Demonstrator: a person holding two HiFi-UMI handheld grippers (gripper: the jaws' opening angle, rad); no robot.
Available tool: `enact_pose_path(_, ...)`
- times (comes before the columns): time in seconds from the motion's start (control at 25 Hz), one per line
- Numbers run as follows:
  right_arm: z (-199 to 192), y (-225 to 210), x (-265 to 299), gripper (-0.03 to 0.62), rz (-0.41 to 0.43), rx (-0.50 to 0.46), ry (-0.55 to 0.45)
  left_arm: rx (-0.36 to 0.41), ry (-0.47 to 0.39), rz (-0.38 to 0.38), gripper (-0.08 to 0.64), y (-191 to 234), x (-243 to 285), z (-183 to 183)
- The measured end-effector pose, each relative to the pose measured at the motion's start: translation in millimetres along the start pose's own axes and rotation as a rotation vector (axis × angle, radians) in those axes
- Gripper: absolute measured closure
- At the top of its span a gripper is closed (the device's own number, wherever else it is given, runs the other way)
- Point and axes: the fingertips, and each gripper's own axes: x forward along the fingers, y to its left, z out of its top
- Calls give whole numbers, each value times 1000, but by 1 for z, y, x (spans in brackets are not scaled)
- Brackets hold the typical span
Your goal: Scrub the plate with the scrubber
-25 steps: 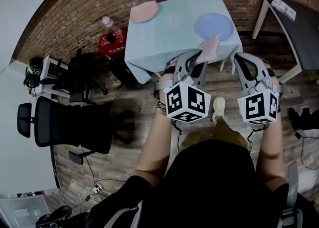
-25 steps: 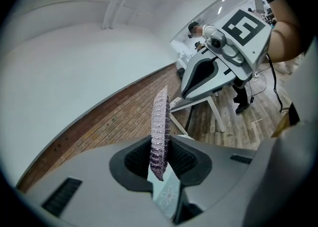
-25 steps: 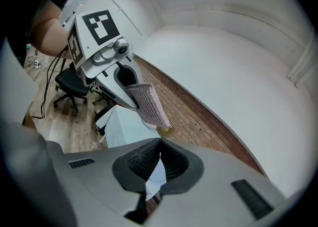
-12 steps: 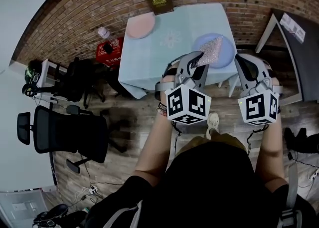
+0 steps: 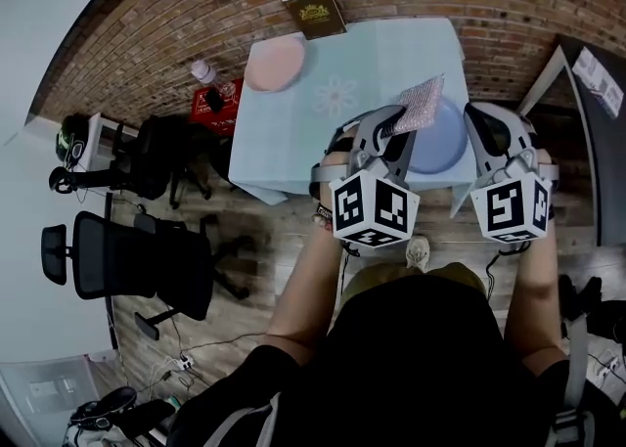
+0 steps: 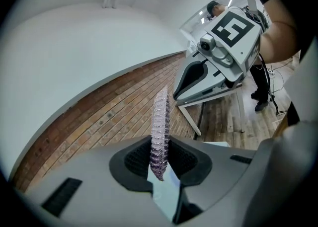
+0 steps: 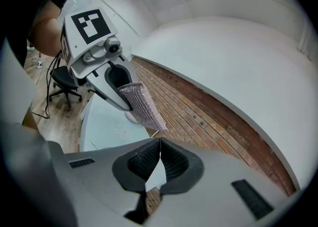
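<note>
A glittery pinkish scrubber (image 5: 415, 105) (image 6: 159, 131) (image 7: 141, 104) is clamped upright between the jaws of my left gripper (image 5: 389, 128) (image 6: 158, 164), which is shut on it. The scrubber hangs above the near left rim of a blue plate (image 5: 438, 140) lying on the table's near right corner. My right gripper (image 5: 486, 132) (image 7: 159, 164) is shut with nothing between its pads, held just right of the plate. The left gripper also shows in the right gripper view (image 7: 121, 92).
The table wears a pale blue cloth (image 5: 342, 73). A pink plate (image 5: 275, 64) lies at its far left and a brown book (image 5: 313, 11) at its far edge. A red crate with a bottle (image 5: 213, 93), office chairs (image 5: 137, 254) and a second table (image 5: 592, 93) stand around.
The view has closed in on the table: the blue plate and table slid down toward the grippers. The scrubber now hangs over the plate's left rim instead of short of it.
</note>
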Motion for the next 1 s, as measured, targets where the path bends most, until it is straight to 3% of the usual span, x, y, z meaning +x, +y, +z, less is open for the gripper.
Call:
enact_pose_path(0.72, -38, -16, 53, 557, 51, 60, 36, 28, 33, -66, 476, 5, 58, -12)
enact_pose_path(0.84, -42, -16, 59, 557, 77, 153, 38, 34, 23, -81, 476, 2, 59, -15)
enact_pose_path(1.0, -70, -8, 74, 555, 112, 324, 124, 32, 32, -94, 476, -2, 62, -25)
